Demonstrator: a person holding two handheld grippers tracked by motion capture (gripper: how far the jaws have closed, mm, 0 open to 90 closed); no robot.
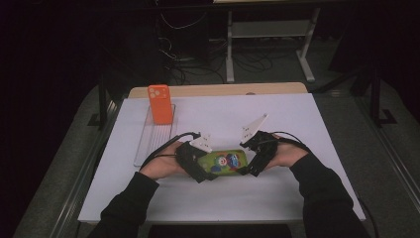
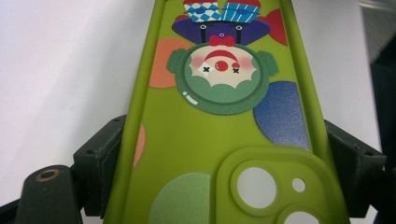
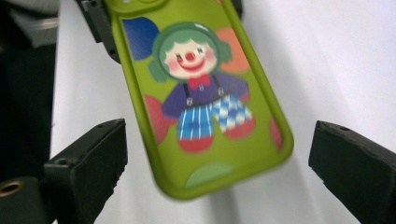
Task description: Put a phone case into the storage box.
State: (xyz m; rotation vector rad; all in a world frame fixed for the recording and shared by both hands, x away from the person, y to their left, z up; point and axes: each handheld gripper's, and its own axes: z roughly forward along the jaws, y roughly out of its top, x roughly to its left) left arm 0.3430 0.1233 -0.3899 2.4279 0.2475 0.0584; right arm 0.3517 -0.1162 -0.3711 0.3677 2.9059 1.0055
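Note:
A green phone case point(image 1: 223, 161) printed with a clown lies between both hands at the table's middle. My left gripper point(image 1: 198, 166) is shut on its camera-cutout end; in the left gripper view the case point(image 2: 219, 130) runs up between the black fingers point(image 2: 100, 149), which press on its two long edges. My right gripper point(image 1: 252, 158) stands open at the other end. In the right gripper view the case's rounded bottom end point(image 3: 201, 93) hangs between the wide-apart fingers point(image 3: 91, 158), with white table showing in the gap on each side.
An orange phone case point(image 1: 160, 104) stands upright at the far end of a clear ridged tray point(image 1: 148, 141) on the left. A white sheet point(image 1: 223, 198) covers the table. Beyond the far edge are table legs and cables on a dark floor.

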